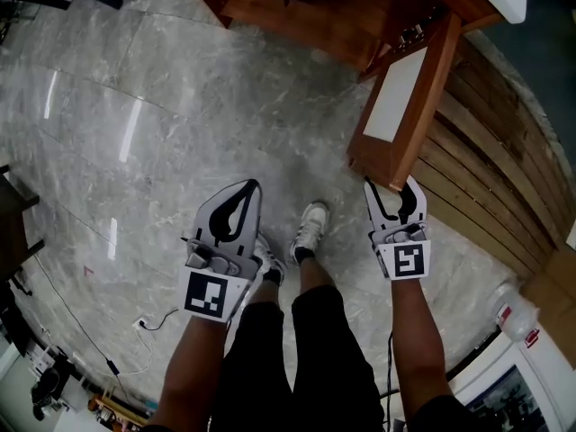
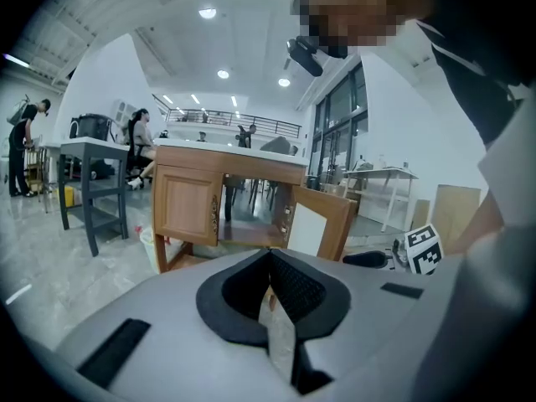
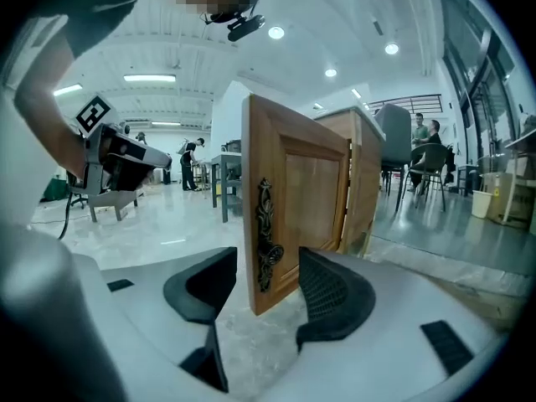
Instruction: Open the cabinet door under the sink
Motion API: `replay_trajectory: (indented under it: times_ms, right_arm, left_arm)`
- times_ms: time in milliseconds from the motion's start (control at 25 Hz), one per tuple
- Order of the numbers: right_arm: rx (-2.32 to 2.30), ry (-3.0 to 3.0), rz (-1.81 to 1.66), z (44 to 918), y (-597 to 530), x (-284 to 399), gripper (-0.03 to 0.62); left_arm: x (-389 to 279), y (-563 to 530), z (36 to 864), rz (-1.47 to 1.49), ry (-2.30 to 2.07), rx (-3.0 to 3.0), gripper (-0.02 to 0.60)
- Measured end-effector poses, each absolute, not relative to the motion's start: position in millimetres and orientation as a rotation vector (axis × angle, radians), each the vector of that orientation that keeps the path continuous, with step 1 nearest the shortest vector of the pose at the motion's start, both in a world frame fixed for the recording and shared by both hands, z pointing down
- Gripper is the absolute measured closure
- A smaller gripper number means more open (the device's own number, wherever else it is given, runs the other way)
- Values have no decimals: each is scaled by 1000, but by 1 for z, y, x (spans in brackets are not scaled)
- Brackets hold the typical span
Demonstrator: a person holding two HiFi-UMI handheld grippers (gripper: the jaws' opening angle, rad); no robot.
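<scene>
The wooden sink cabinet (image 1: 297,16) stands at the top of the head view, its right door (image 1: 409,106) swung wide open with the pale inner face showing. My right gripper (image 1: 394,187) is at that door's free edge. In the right gripper view its jaws (image 3: 266,279) stand open on either side of the door edge (image 3: 293,199) and the dark ornate handle (image 3: 265,237), with neither pad pressing on them. My left gripper (image 1: 249,187) hangs over the floor to the left, shut and empty (image 2: 268,254). The cabinet's left door (image 2: 188,203) is closed.
A slatted wooden platform (image 1: 486,178) runs along the right. The person's shoes (image 1: 310,228) are on the marble floor between the grippers. A cable (image 1: 153,320) lies at lower left and a plastic bottle (image 1: 517,313) at lower right. A dark table (image 2: 92,153) and people stand beyond.
</scene>
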State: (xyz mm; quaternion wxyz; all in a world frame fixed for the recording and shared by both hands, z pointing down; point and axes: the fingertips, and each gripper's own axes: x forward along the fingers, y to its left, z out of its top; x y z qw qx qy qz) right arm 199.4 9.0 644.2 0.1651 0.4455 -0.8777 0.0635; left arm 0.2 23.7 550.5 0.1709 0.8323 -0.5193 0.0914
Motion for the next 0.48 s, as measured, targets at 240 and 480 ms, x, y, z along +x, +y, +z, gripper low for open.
replay_trajectory:
  times_ms: [240, 480]
  right_arm:
    - [1412, -2527, 199, 596, 37, 168, 362]
    - [1420, -2558, 201, 523, 74, 124, 362]
  left_arm:
    - [-13, 37, 526, 233, -1458, 2410, 563]
    - [-35, 58, 480, 192, -1455, 2444, 563]
